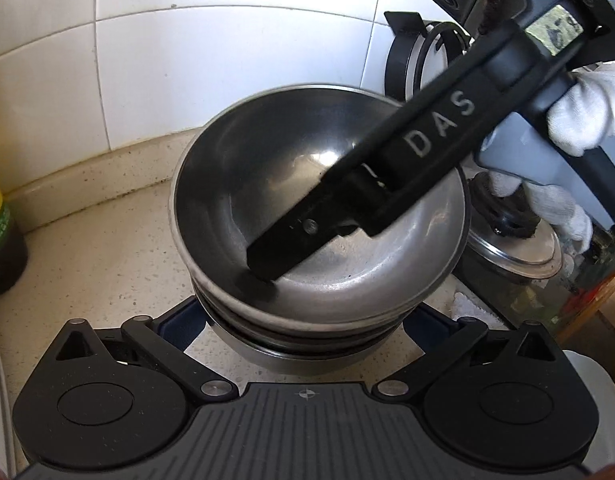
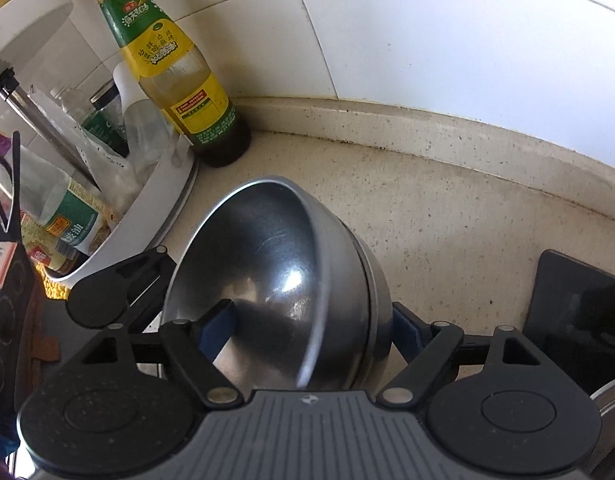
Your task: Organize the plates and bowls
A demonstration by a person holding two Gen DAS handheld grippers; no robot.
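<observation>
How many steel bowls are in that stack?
3 visible, nested: top bowl, second bowl's rim just beneath, bottom bowl on the counter. Others may be hidden between.

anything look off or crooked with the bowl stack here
The top bowl sits tilted on the bowl stack, its rim not level with those beneath. The right gripper reaches inside it, jaws open. Dark grime lines the counter seam by the wall.

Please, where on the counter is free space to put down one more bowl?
Bare counter lies between the stacked steel bowls and the tiled wall. Crowded: left, by the sauce bottle and white rack; right, by the pot lid.
</observation>
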